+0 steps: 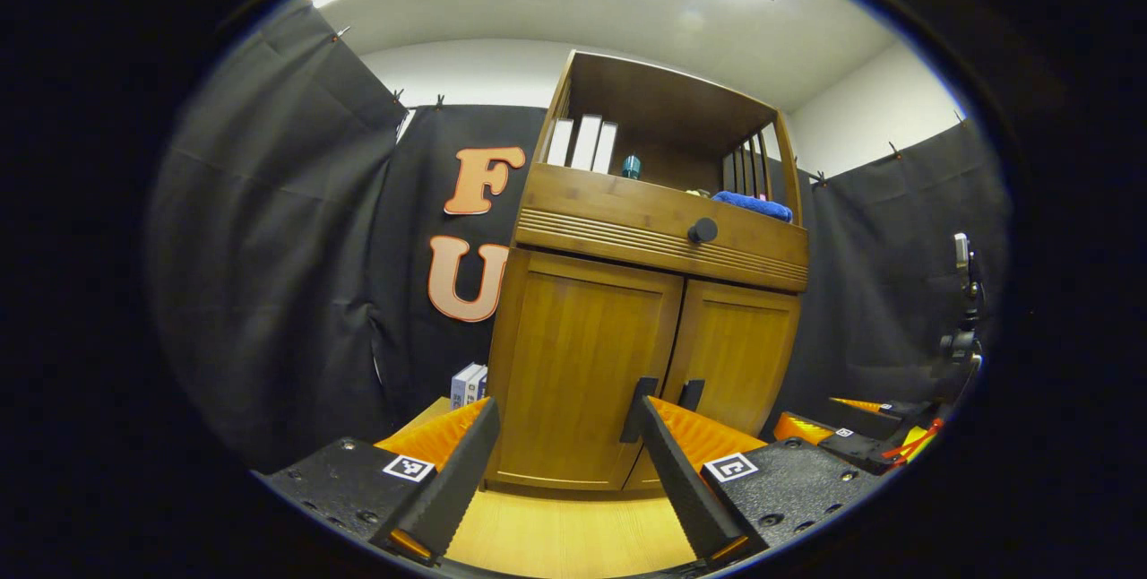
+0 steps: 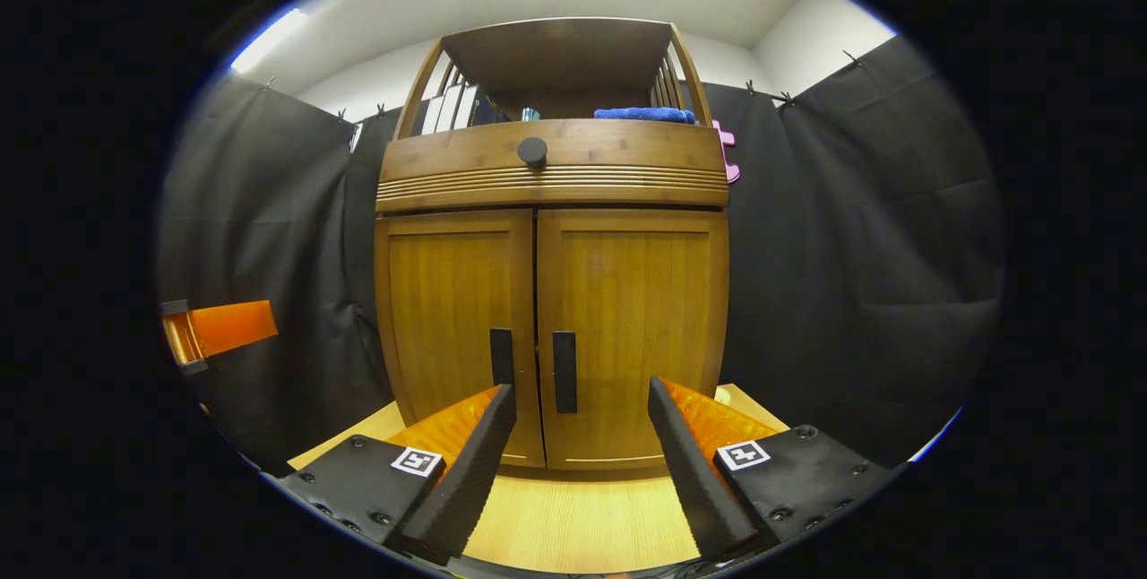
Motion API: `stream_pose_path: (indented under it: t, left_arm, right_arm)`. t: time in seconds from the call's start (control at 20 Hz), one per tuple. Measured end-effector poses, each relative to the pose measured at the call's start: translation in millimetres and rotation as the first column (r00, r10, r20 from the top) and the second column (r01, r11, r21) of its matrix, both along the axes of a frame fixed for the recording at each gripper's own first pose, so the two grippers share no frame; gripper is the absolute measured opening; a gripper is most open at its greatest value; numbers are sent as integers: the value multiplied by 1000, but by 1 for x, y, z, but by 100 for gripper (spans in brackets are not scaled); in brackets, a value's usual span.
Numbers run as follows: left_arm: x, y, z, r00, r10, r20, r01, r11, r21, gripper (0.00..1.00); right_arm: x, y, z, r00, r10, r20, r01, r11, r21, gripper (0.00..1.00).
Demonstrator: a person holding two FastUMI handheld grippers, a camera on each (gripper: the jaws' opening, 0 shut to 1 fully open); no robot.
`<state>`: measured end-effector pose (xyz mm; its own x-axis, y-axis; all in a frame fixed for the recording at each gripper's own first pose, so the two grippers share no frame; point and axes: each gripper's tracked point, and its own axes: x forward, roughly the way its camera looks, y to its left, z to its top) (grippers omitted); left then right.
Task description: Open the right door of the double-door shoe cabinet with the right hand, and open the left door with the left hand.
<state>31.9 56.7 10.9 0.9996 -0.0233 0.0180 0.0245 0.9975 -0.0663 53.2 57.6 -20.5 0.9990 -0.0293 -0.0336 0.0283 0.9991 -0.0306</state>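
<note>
Wooden double-door shoe cabinet (image 2: 551, 292), upright on a pale worktop (image 2: 573, 516). Right door (image 2: 632, 328) and left door (image 2: 452, 319) both shut, flush, each with a dark vertical handle near the centre seam.

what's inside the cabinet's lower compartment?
Can't tell: both doors, left door and right door, are shut and cover it. The open shelf above shows white books and a blue cloth.
</note>
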Motion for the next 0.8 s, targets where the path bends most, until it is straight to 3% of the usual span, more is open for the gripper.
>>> stream_pose_path:
  t: [0.05, 0.1, 0.45, 0.55, 0.6, 0.65, 0.8]
  left_arm:
    - [3, -1, -1, 1000, -7, -3, 7, 1000, -6, 92]
    - [6, -2, -4, 1000, -13, -10, 13, 1000, -10, 94]
    - [14, -17, -8, 998, -47, -30, 46, 999, -3, 92]
    - [11, -8, -3, 1000, 17, -17, -17, 999, -28, 95]
    - [10, -9, -3, 1000, 22, -17, -22, 999, -26, 91]
    - [10, -13, -3, 1000, 28, -14, -28, 1000, -7, 91]
    - [10, -8, 6, 996, 86, 15, -87, 996, 36, 92]
  right_arm:
    - [6, -1, -2, 1000, -8, -2, 8, 1000, 4, 100]
    - [12, -2, -5, 1000, -13, -5, 13, 1000, 10, 96]
    - [74, -1, -23, 999, -42, 1, 41, 995, 90, 96]
    - [101, 0, -25, 1000, -21, -2, 21, 997, 74, 96]
    - [113, 3, -30, 1000, 4, -15, -3, 997, 72, 95]
    - [127, 5, -35, 999, 25, -25, -22, 997, 80, 88]
    - [163, 4, -55, 996, 42, -72, -33, 992, 121, 84]
